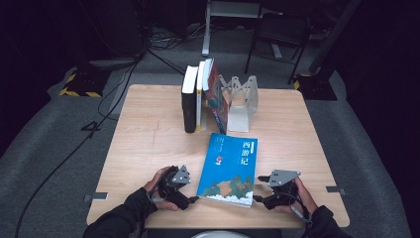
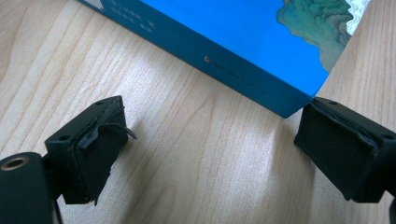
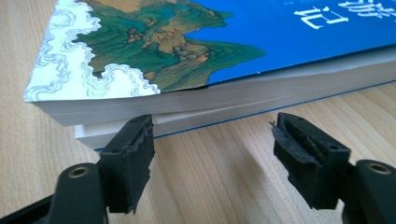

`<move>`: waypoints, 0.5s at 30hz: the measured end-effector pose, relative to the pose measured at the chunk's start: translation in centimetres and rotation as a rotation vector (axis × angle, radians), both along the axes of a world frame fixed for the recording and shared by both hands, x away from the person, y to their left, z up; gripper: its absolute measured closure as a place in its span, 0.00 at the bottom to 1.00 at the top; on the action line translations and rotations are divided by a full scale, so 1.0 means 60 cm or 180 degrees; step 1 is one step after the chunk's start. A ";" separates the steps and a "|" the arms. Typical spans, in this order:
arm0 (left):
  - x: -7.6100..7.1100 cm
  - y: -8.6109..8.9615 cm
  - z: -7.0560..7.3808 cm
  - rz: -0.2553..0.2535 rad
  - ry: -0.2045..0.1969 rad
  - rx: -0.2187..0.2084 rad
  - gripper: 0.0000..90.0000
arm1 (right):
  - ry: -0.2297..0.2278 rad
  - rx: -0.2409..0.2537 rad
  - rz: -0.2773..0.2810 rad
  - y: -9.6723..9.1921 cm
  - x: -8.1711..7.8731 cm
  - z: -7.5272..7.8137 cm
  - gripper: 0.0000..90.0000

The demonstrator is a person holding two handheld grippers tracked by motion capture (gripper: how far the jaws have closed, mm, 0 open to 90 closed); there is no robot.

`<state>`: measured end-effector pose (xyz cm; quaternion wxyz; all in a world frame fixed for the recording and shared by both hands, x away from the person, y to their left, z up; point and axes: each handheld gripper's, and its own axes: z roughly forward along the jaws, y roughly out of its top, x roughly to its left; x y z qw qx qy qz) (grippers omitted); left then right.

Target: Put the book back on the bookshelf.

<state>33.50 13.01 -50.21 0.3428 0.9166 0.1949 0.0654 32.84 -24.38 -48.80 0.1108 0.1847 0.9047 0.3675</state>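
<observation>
High view: three books (image 1: 200,96) beside metal bookend (image 1: 241,101).

In the high view, light falls from above onto the pale wooden table (image 1: 148,144), which is evenly lit, while the grey floor and the upper corners of the frame sink into near-black. The picture is soft and slightly grainy. In the left gripper view the glossy blue paperback book (image 2: 243,32) and the wood grain are bright and fairly sharp; soft shadows lie under the black padded fingers (image 2: 93,149). The right gripper view is similarly bright, with mild blur towards the upper edge.
</observation>
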 end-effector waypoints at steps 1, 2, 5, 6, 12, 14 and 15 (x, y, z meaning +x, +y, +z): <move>0.000 0.000 0.000 0.0002 0.0001 0.0004 0.10 | 0.0005 -0.0014 0.0018 0.000 0.000 0.000 0.34; 0.000 0.000 0.000 0.0002 0.0001 0.0000 0.10 | 0.0002 -0.0031 0.0016 0.001 0.000 -0.001 0.34; -0.001 0.000 0.000 0.0017 -0.0005 0.0009 0.10 | 0.0034 -0.0096 0.0025 0.002 0.003 -0.006 0.34; -0.001 0.000 0.000 0.0019 -0.0005 0.0011 0.10 | 0.0031 -0.0123 0.0029 0.001 0.003 -0.008 0.35; -0.005 -0.002 0.004 0.0033 0.0017 0.0052 0.13 | 0.0070 -0.0040 -0.0016 -0.006 0.009 -0.010 0.35; -0.008 -0.004 0.009 0.0014 0.0008 0.0080 0.18 | 0.0031 -0.0071 0.0010 -0.001 0.007 -0.007 0.34; -0.010 -0.005 0.010 0.0005 0.0017 0.0044 0.19 | 0.0017 -0.0083 0.0011 0.000 0.007 -0.007 0.34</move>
